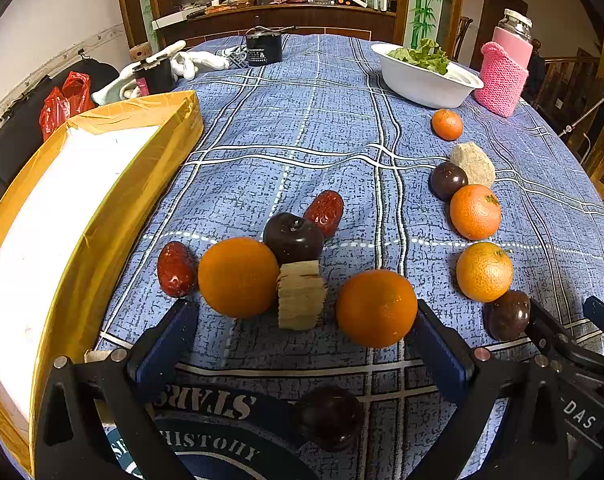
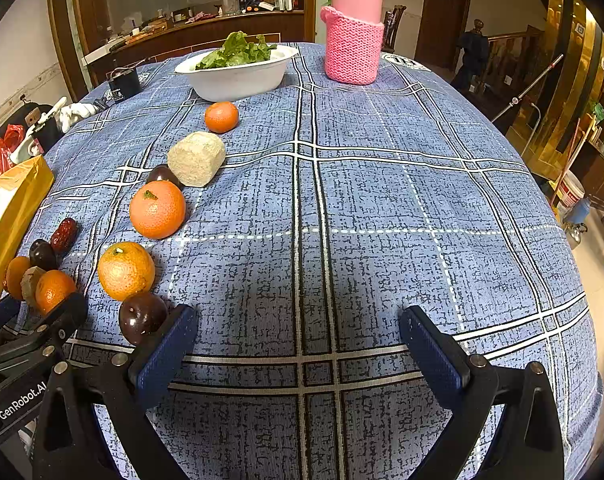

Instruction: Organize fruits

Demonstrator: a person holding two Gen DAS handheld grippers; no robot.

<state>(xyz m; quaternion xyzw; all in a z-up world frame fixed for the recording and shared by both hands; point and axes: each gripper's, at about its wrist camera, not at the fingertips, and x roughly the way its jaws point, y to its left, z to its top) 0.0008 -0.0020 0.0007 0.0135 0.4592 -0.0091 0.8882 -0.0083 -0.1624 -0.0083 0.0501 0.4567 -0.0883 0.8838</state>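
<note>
Fruit lying loose on a blue plaid cloth [image 2: 381, 208], in two groups.

Near-left cluster: two oranges [image 1: 238, 277] [image 1: 376, 308] sitting either side of a tan block [image 1: 301, 300]; the left orange is touching it, the right one is just apart. A dark plum [image 1: 293, 237] is resting just behind the block. One red date [image 1: 324, 207] is lying behind the plum, another [image 1: 176, 269] just left of the left orange.

Right row, running near to far: dark fruit [image 2: 142, 317], tangerine [image 2: 126, 271], larger tangerine [image 2: 157, 209], dark fruit [image 2: 162, 175], beige lump [image 2: 196, 158], small tangerine [image 2: 221, 117].

Left gripper [image 1: 302, 344] is hovering with jaws spread wide, holding nothing; its right finger is at the right orange, contact unclear. A dark round fruit [image 1: 329, 418] is lying on the cloth between the jaws, nearer the camera.

Right gripper [image 2: 298, 348] is also gaping wide, empty, over bare cloth; its left finger is just beside the nearest dark fruit.

Yellow-taped box [image 1: 142, 168] with white lining is standing at far left. A white bowl [image 2: 238, 78] of lettuce and a pink-sleeved flask [image 2: 353, 40] are standing at the far side.
</note>
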